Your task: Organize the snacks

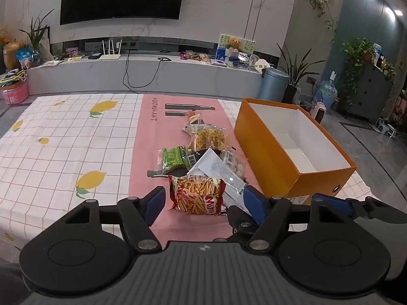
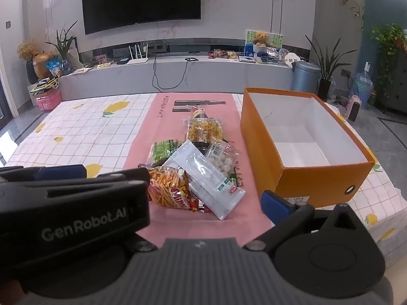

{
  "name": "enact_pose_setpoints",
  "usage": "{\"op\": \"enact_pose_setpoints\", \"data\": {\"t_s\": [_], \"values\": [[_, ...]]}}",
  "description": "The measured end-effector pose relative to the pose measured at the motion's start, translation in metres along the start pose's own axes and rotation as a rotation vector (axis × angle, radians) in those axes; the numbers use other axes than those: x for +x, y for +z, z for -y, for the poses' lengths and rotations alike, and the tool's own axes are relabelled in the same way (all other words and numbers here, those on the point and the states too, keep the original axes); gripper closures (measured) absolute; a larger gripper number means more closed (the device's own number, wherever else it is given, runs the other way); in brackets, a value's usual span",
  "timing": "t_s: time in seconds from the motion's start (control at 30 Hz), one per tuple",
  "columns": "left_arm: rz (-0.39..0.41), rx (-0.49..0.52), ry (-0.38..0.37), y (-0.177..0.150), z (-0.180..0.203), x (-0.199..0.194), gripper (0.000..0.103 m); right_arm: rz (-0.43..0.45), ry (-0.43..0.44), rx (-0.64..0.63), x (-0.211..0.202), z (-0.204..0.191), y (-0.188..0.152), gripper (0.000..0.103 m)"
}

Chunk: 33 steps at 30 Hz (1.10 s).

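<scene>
**Snack pile before sorting: both sets of fingers open, the stick-snack bag nearest**

The left gripper (image 1: 202, 198) is shown with its blue-padded fingers (image 1: 154, 202) spread wide and nothing pressed between them. The red bag of stick snacks (image 1: 197, 194) is framed in the gap, just ahead of the pads and apart from both. The right gripper (image 2: 203, 190) is likewise held wide open and empty; only one of its fingers (image 2: 276, 204) is seen clearly, the other being hidden behind the body of the left gripper, which crosses the left side of the right wrist view.

All places are given relative to the orange box (image 1: 315, 178), which stands open and empty on the table (image 1: 63, 139). The snack pile is laid just to the left of the box on a pink mat (image 1: 150, 132). The red bag lies at the near end of the pile, closest to the fingers. A white sachet (image 1: 218, 171) is propped across it, its long axis running diagonally, with the near end pointing towards the box's near corner. A green packet (image 1: 174, 158) and a clear bag of pale round sweets (image 1: 235, 161) lie behind, and a bag of yellow snacks (image 1: 208, 136) farther back still.

The red bag is judged the likeliest first pick, being straight ahead of the left fingers; its long axis appears to run away from them, its opening end farthest. The right gripper is the nearer one to the box.
</scene>
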<state>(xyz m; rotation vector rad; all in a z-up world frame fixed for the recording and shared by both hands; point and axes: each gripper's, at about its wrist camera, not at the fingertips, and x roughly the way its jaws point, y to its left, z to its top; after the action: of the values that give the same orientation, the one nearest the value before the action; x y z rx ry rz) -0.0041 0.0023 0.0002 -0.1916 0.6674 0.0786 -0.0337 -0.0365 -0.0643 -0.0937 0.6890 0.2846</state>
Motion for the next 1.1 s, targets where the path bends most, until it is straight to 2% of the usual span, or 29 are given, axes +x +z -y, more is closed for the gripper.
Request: {"op": "enact_pose_setpoints", "data": {"t_s": [1.1], "values": [[-0.012,-0.003,0.013,-0.0023,-0.0037,0.0055,0.021,-0.016,-0.006,0.0,0.0064,-0.0015,0.0004,0.004]]}}
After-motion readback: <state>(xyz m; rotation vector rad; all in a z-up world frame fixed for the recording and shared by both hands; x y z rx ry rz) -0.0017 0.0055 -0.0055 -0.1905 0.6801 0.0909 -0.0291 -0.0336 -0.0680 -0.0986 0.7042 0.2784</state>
